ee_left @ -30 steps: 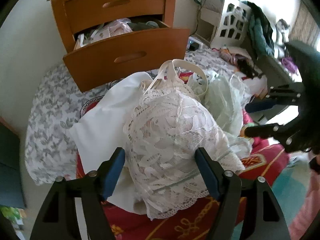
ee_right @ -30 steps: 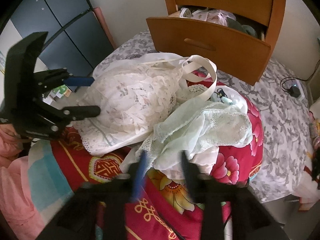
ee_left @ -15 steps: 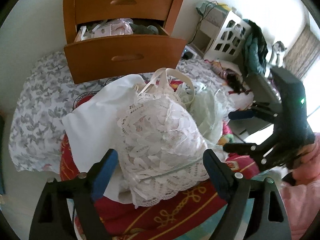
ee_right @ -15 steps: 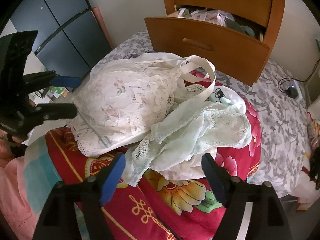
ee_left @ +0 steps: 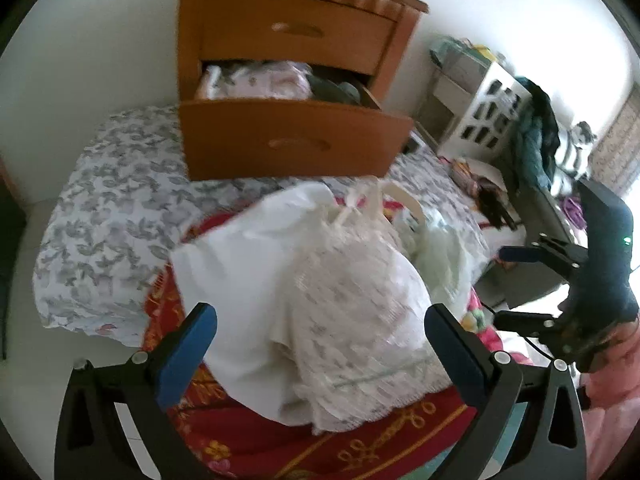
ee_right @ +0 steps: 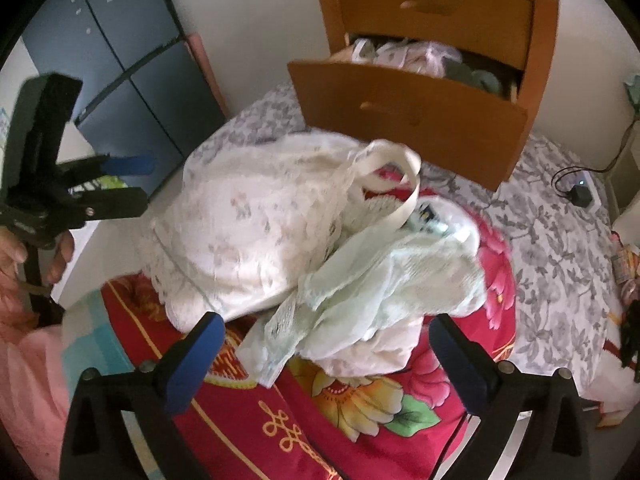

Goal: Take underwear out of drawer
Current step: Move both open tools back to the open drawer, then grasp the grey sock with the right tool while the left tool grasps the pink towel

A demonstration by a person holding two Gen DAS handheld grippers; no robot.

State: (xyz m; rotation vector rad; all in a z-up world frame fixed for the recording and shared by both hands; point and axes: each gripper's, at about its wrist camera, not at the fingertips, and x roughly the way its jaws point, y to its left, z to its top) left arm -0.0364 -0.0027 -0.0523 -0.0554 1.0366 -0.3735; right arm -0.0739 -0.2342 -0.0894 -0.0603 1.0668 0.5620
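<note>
The wooden drawer point(ee_left: 296, 140) stands pulled out, with pale underwear point(ee_left: 260, 80) and dark pieces still inside. In front of it a pile lies on a red flowered quilt point(ee_right: 360, 400): a white lace piece point(ee_left: 352, 280), a plain white garment point(ee_left: 240, 264) and a pale green lace piece point(ee_right: 380, 280). My left gripper point(ee_left: 320, 312) hovers over the white lace piece, its jaws opening wide, and its pads do not touch the cloth. My right gripper point(ee_right: 326, 320) hangs over the green piece, its jaws also opening, gripping nothing. Each gripper shows in the other's view: the right gripper point(ee_left: 512, 286) and the left gripper point(ee_right: 136, 182).
The chest point(ee_right: 440, 20) sits on a bed with a grey leaf-print sheet point(ee_left: 100, 208). A white lattice crate point(ee_left: 492, 112) and draped clothes stand at the right. A dark blue cabinet point(ee_right: 132, 60) is on the left. A charger and cable point(ee_right: 580, 192) lie on the sheet.
Both grippers' jaws have spread wide. The right one has let go of the pale green piece. The left one has pulled back and up from the white lace piece, rolling a little.
</note>
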